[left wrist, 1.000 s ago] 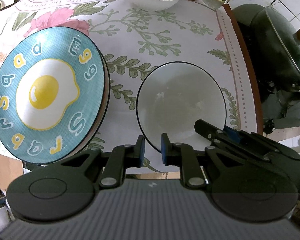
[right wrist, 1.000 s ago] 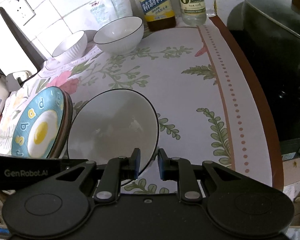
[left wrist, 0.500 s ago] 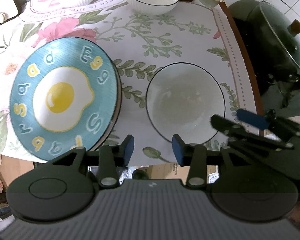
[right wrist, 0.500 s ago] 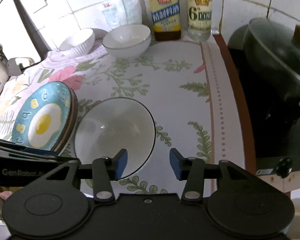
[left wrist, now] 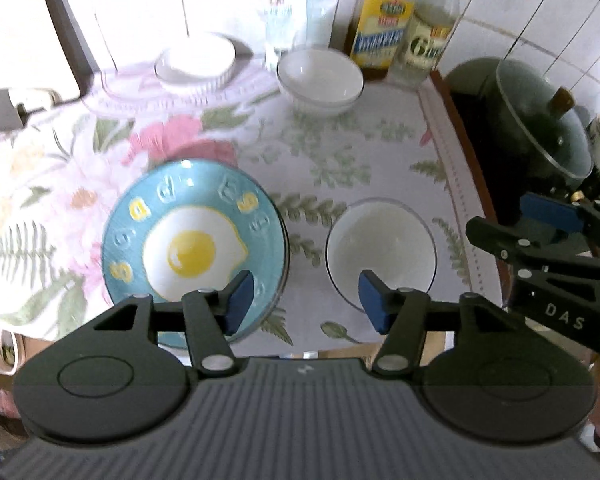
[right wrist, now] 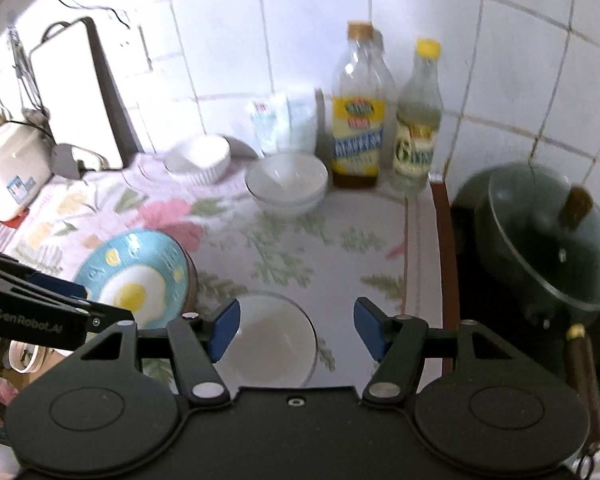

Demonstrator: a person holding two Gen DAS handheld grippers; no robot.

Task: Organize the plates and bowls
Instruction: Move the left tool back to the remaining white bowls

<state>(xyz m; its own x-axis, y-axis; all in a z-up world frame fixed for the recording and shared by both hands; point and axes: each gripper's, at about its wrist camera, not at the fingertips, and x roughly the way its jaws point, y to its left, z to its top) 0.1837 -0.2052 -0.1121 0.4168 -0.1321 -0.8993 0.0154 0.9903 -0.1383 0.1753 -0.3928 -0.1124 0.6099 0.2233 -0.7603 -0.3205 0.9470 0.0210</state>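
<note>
Now, landmark: the clear bowl (left wrist: 381, 249) near the front edge of the floral cloth (left wrist: 340, 152) was taken as reference for every place below.
Left gripper (left wrist: 304, 300): released; its jaws had just been opening and nothing was seen between the blue pads, which hung above the near rim of the clear bowl.
Right gripper (right wrist: 296, 330): released likewise; its jaws had just been opening, with the clear bowl (right wrist: 266, 344) seen below the gap, untouched.
Egg plate (left wrist: 194, 250): set just left of the clear bowl, on top of what looked like a short stack.
Stacked white bowls (left wrist: 320, 80): found well behind the clear bowl, in front of the two bottles (left wrist: 404, 24).
Ribbed white dish (left wrist: 198, 62): placed behind and to the left of the clear bowl, near the wall.
Lidded wok (right wrist: 540, 240): kept to the right of the clear bowl, off the cloth.
Step in hand: the clear bowl was judged set down and let go; a clean retreat straight upward was advised, so that neither rim was nudged. If it is to join the stacked white bowls, the rim should be gripped squarely.
Change from a second before: both pairs of jaws, then clamped on the rim of the clear bowl, were parted, and both grippers were raised, so that more of the wall was brought into view.
</note>
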